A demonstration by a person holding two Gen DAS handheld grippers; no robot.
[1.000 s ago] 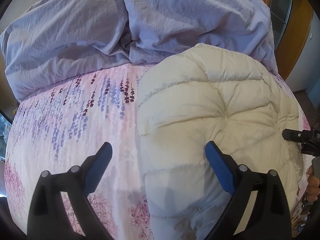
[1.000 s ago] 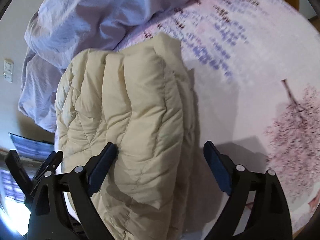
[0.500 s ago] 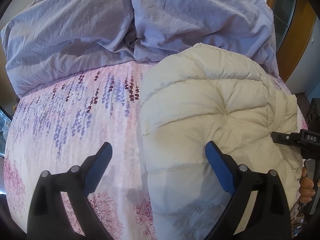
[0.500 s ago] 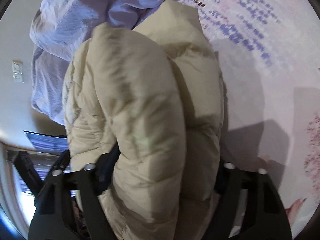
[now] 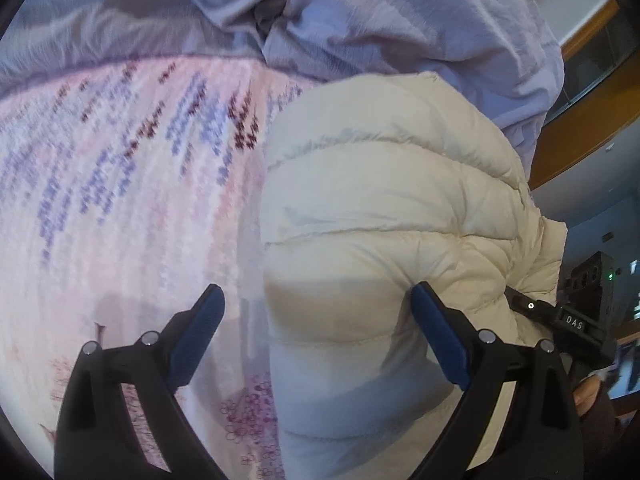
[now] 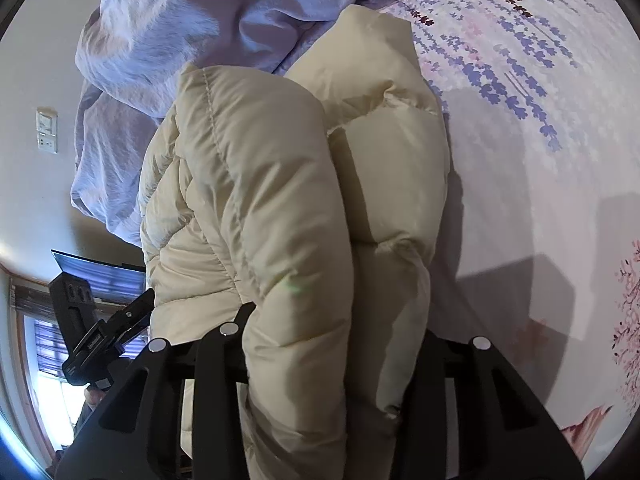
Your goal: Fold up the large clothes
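Note:
A cream quilted puffer jacket (image 5: 392, 208) lies folded on the floral bedsheet (image 5: 120, 200). My left gripper (image 5: 316, 336) is open and straddles the jacket's near left edge; its blue pads (image 5: 196, 332) do not squeeze the fabric. In the right wrist view, a thick fold of the jacket (image 6: 272, 200) bulges up between the jaws of my right gripper (image 6: 336, 328). These jaws are closing and pinch the fold, which hides the pads. The right gripper (image 5: 560, 320) also shows at the jacket's right edge in the left wrist view, and the left gripper (image 6: 104, 340) appears at lower left in the right wrist view.
A crumpled lilac duvet (image 5: 360, 12) is heaped along the far side of the bed, touching the jacket's far end. A wooden door frame (image 5: 580, 128) stands to the right. A wall switch (image 6: 46, 130) and a dark screen (image 6: 96, 276) are on the jacket's other side.
My right gripper's jaws have closed around a fold of the jacket, which now bulges between them. My left gripper has sunk and tilted closer to the jacket's near edge, still open.

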